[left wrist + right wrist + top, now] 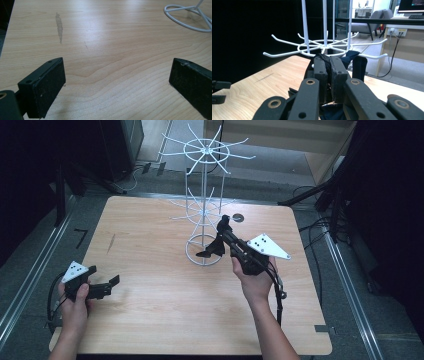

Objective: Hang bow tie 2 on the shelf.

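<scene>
- Tabletop (pixel 165 320) of pale wood carries a white wire rack (pixel 205 195) standing toward the far edge, right of centre; a dull streak (pixel 59 26) marks the wood toward the far left corner.
- Left gripper (pixel 102 287) sits near the left edge, toward the near corner, resting low over bare wood. Its fingers (pixel 47 87) stand wide apart with nothing between them; the left gripper view shows plain wood ahead and the rack's base ring (pixel 185 21) at upper right, well apart. This hand takes no part in the work at present.
- Right gripper (pixel 222 237) is held up at the rack, right of centre, angled toward the lower tier of hooks (pixel 322 47). Its fingers (pixel 320 75) are pressed together on a dark cloth item (pixel 327 65), apparently a sock or similar, though I cannot tell exactly.
- Cloth item: clamped between the right fingers, with a dark blue portion (pixel 354 61) draping just beside or over a hook on the right side of the lower tier. Whether it bears on the hook or merely hangs in front cannot be settled.
- Progress, as judged: pick-up is done and the item is brought to the rack. Seating it on a hook, releasing and withdrawing are not yet done. All other hooks appear bare.
</scene>
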{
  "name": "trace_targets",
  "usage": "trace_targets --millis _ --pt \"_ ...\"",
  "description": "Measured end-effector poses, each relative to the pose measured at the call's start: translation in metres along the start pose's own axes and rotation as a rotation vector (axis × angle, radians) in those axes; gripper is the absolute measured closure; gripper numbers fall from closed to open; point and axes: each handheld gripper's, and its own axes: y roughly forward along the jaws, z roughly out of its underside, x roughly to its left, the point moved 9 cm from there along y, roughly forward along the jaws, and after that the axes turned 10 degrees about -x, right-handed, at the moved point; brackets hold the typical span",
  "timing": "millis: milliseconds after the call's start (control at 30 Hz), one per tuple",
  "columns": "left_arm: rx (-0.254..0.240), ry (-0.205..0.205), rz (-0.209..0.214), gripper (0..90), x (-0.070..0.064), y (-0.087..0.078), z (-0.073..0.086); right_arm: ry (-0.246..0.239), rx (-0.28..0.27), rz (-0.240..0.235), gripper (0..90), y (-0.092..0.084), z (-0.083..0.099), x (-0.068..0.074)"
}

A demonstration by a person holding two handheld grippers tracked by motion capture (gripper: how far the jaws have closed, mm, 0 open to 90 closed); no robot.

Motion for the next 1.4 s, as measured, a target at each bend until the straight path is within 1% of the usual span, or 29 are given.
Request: trace_targets --millis 267,400,533,800,1000,1267,1400 --pt "-0.001 0.002 0.0 1.4 0.0 0.0 0.0 0.009 0.01 -0.002 86.6 0.006 0.006 -0.002" --pt "-0.004 0.007 0.001 1.4 -0.001 0.0 0.0 0.021 0.017 -0.005 86.6 0.01 0.008 -0.001" --pt "-0.005 0.009 0.002 1.4 -0.001 0.0 0.0 0.009 0.02 -0.007 86.6 0.015 0.01 -0.002" --pt "-0.007 0.011 0.003 1.4 -0.002 -0.001 0.0 -0.002 0.027 -0.01 86.6 0.025 0.014 -0.002" --pt "-0.005 0.015 0.005 1.4 -0.002 -0.001 0.0 0.002 0.034 -0.017 86.6 0.03 0.017 -0.003" --pt "-0.008 0.023 0.003 1.4 -0.003 -0.001 0.0 0.008 0.049 -0.013 86.6 0.037 0.024 -0.007" --pt "-0.008 0.024 0.003 1.4 -0.003 -0.002 0.0 0.012 0.052 -0.02 86.6 0.04 0.028 -0.009"
